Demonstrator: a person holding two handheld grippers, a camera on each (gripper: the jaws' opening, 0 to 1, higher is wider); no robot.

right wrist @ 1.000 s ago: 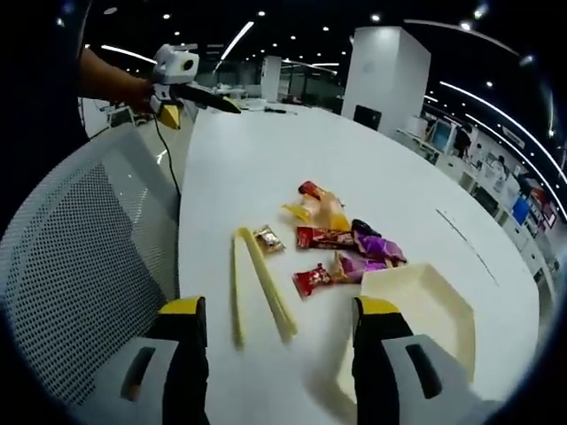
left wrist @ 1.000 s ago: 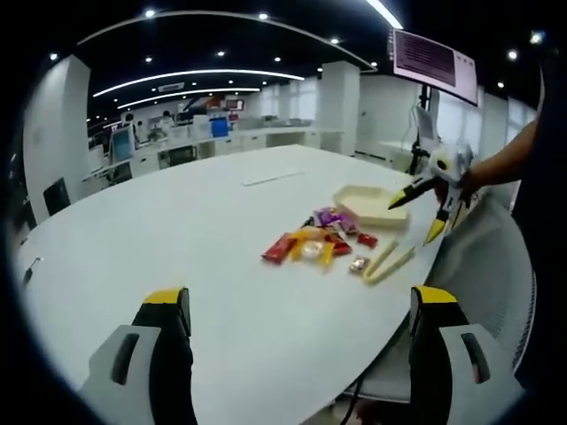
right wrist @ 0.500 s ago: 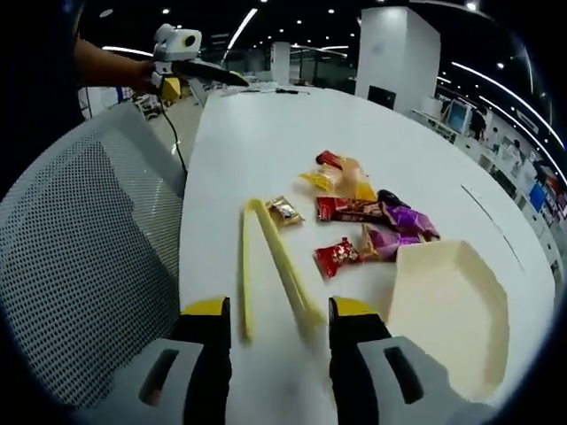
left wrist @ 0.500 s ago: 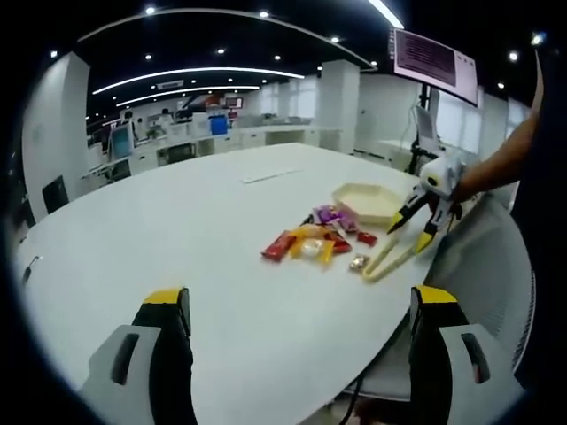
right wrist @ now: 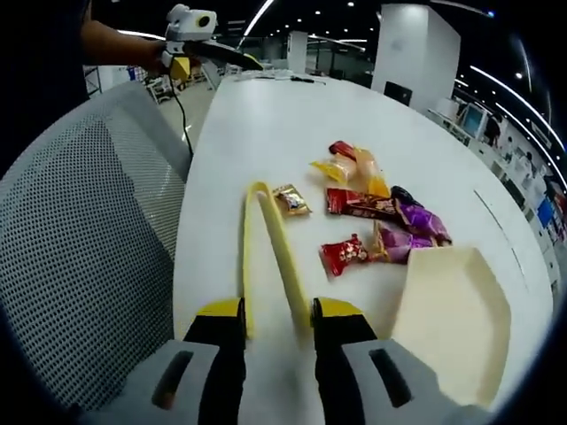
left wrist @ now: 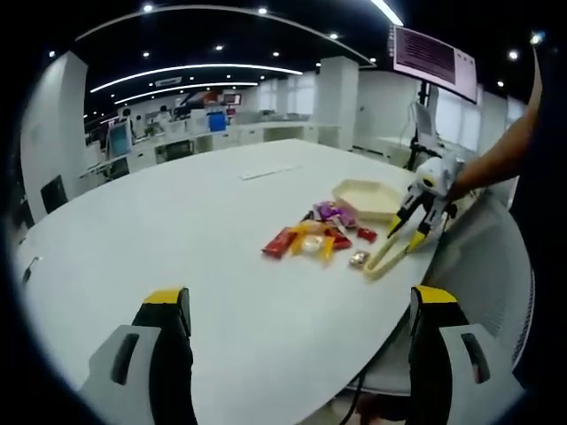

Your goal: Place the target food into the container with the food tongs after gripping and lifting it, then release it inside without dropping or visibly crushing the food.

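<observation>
The right tool (right wrist: 275,323), jaws narrowed, brackets the yellow plastic food tongs (right wrist: 266,252) lying on the white table (right wrist: 257,124), beside wrapped snacks (right wrist: 372,208) and the cream container (right wrist: 452,310). The left tool (left wrist: 297,310) hangs wide open, holding nothing.

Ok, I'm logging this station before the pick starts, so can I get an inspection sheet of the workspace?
Surface: white table, large, rounded edge.
Job's things: yellow food tongs lying flat near the edge; wrapped snacks in a loose cluster beside them; cream container past the snacks, nothing seen inside.
Clutter: nothing seen beyond the snacks.
Grippers: right gripper jaws either side of the tongs' arms, contact unclear; left gripper jaws wide apart over bare table, holding nothing.
Cables: a dark cable hangs below the left gripper.
Surroundings: mesh chair back at the table edge; open office with ceiling lights and a hanging screen.
</observation>
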